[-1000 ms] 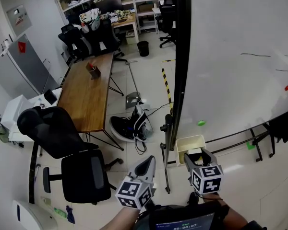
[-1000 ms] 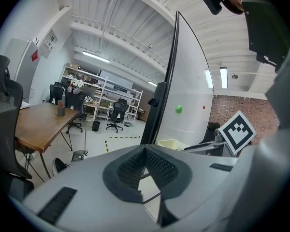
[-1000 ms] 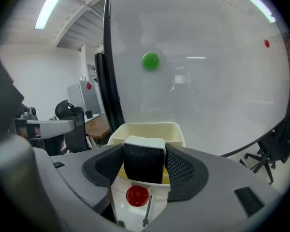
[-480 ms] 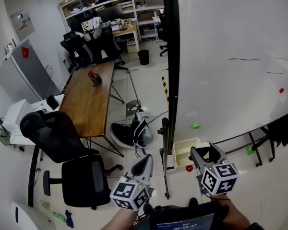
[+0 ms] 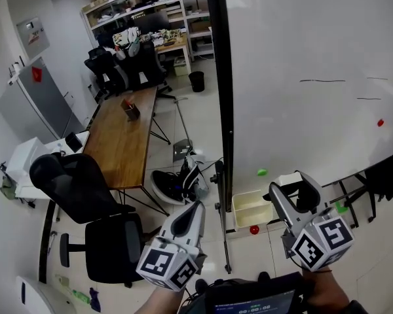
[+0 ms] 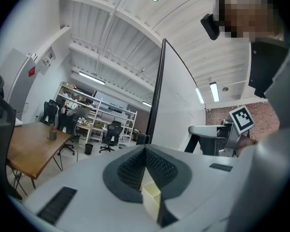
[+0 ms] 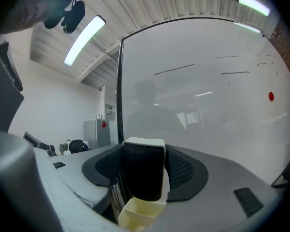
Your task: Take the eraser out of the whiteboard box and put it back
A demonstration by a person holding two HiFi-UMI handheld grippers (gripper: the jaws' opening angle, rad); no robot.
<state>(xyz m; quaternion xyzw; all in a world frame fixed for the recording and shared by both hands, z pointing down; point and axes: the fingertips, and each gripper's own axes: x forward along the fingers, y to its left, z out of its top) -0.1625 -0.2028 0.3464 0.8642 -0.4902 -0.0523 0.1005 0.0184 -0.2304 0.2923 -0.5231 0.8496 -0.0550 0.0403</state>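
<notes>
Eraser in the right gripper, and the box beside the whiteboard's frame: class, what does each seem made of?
The eraser: pale smooth shell, probably plastic, over a matte black pad, likely felt. The box: cream, smooth, thin-walled, probably moulded plastic.

claws (image 5: 188,220) (image 5: 293,187) 2 | eraser (image 7: 144,170) 1 | whiteboard (image 5: 314,44) 1 | box (image 5: 251,208) 1 | wooden table (image 5: 121,139) 1 | green magnet (image 5: 261,172) 1
</notes>
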